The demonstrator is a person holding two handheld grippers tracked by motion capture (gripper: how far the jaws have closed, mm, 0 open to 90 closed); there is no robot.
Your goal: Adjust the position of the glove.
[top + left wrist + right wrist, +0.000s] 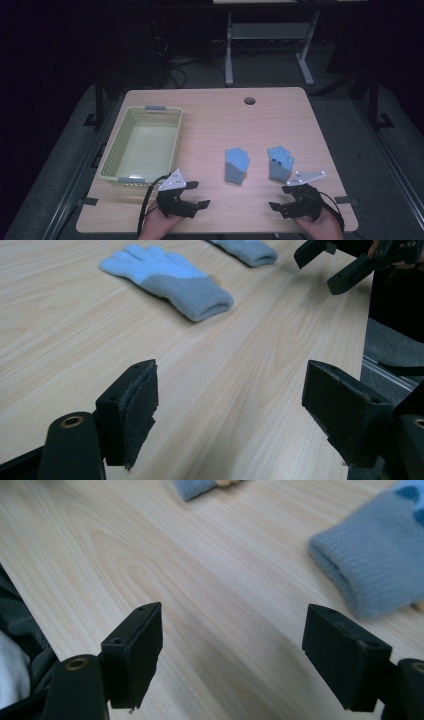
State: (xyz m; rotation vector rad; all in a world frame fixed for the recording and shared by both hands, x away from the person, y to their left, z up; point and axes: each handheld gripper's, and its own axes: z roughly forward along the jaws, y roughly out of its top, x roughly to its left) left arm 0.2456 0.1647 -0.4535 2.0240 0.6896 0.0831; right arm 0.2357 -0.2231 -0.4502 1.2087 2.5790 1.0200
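Two light blue knit gloves with grey-blue cuffs lie flat side by side on the wooden table, fingers pointing away from me: the left glove (236, 165) (170, 277) and the right glove (280, 162) (375, 570). My left gripper (201, 194) (230, 385) rests near the front edge, below and left of the left glove, open and empty. My right gripper (278, 197) (232, 630) sits just in front of the right glove's cuff, open, nothing between its pads. The left gripper view also catches the right gripper (317, 272) and the right glove's cuff (247, 250).
A pale yellow slatted plastic basket (114, 145) stands at the table's left side, with nothing in it that I can make out. A round cable hole (249, 100) is near the far edge. Beyond the table lie a dark floor, cables and another desk's legs (229, 55).
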